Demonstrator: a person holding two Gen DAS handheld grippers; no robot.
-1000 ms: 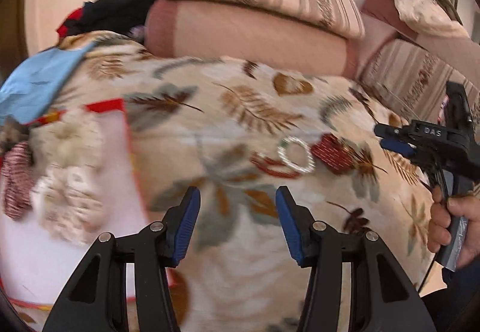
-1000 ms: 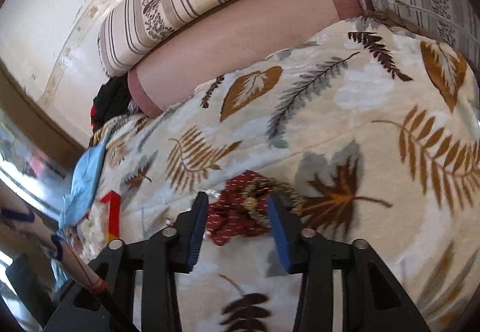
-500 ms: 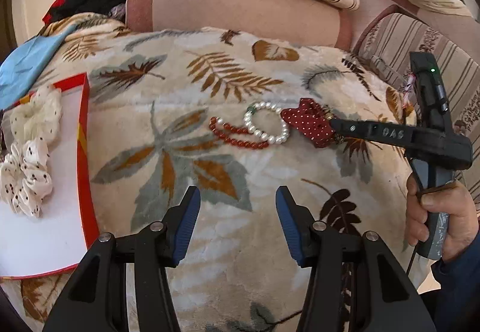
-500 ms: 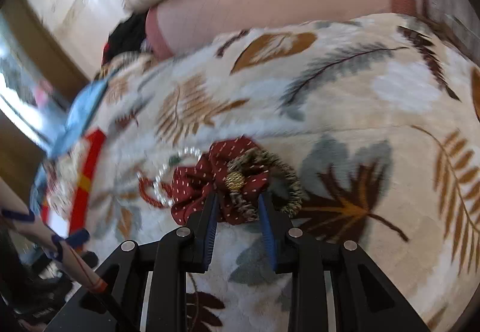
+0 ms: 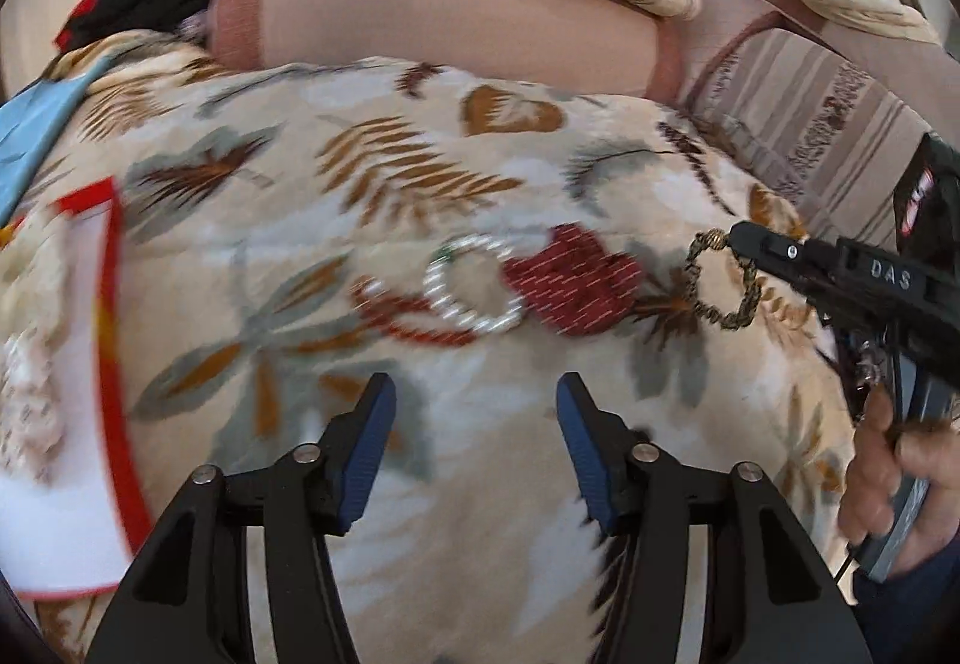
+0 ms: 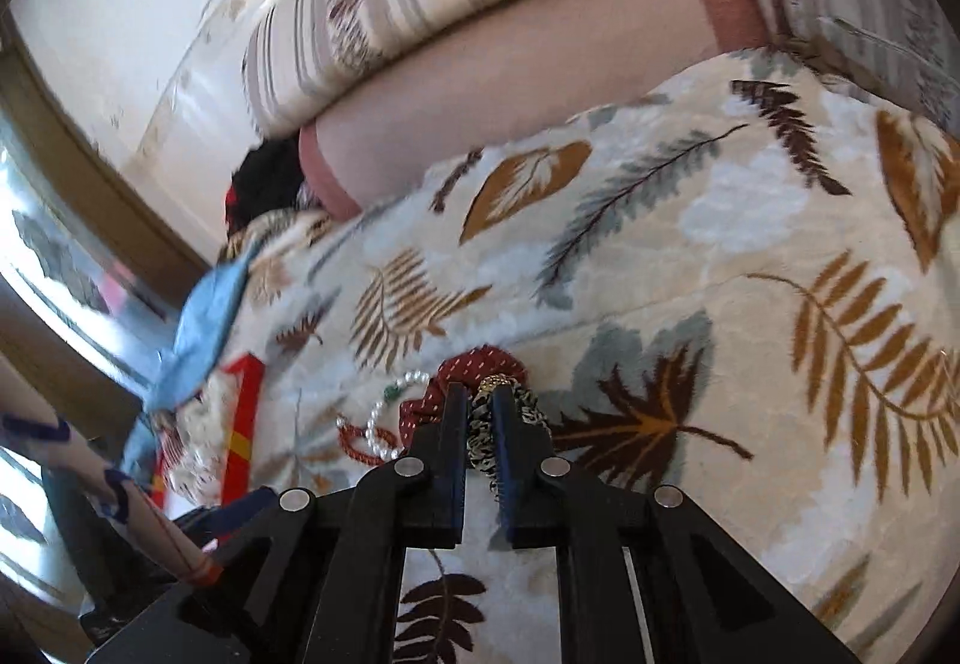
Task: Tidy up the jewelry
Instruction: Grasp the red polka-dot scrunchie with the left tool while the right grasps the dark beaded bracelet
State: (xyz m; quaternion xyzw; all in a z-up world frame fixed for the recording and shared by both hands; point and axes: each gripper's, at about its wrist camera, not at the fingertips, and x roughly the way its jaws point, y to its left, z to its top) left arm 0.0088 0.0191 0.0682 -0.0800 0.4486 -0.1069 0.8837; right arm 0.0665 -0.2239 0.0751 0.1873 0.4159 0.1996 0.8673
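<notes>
My right gripper [image 6: 479,400] is shut on a gold and black braided hair tie [image 6: 483,442] and holds it just above the leaf-print blanket; in the left wrist view the tie [image 5: 720,280] hangs from that gripper [image 5: 735,238]. A dark red dotted scrunchie [image 5: 570,280], a white pearl bracelet [image 5: 471,284] and a red bead bracelet [image 5: 414,319] lie together on the blanket. My left gripper [image 5: 474,436] is open and empty, in front of them.
A white tray with a red rim [image 5: 114,364] lies at the left with pale scrunchies [image 5: 30,400] on it. Striped and pink cushions [image 5: 450,9] stand behind. A blue cloth [image 5: 36,123] lies at the far left.
My right gripper has shut on the braided hair tie and lifted it clear of the red scrunchie, to the right. The left gripper has shifted a little.
</notes>
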